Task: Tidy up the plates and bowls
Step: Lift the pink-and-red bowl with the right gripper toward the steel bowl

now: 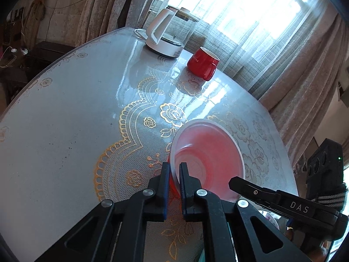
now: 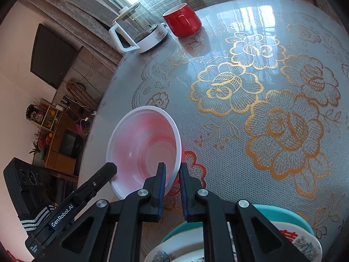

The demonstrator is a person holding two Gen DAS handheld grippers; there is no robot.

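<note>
A bowl, red outside and white-pink inside (image 1: 207,152), is held tilted above the table. My left gripper (image 1: 174,174) is shut on its left rim, one finger inside and one outside. My right gripper (image 2: 172,174) is shut on the opposite rim of the same bowl (image 2: 144,144). Each gripper shows in the other's view: the right one in the left wrist view (image 1: 261,191), the left one in the right wrist view (image 2: 96,181). A stack of plates, teal one lowest (image 2: 292,215) and patterned white ones on top (image 2: 305,240), lies right under the right gripper.
The round table (image 1: 65,131) has a lace cloth with gold flowers under a clear cover. A glass kettle with a white handle (image 1: 168,32) and a red mug (image 1: 202,63) stand at its far side. Curtains and a window lie behind.
</note>
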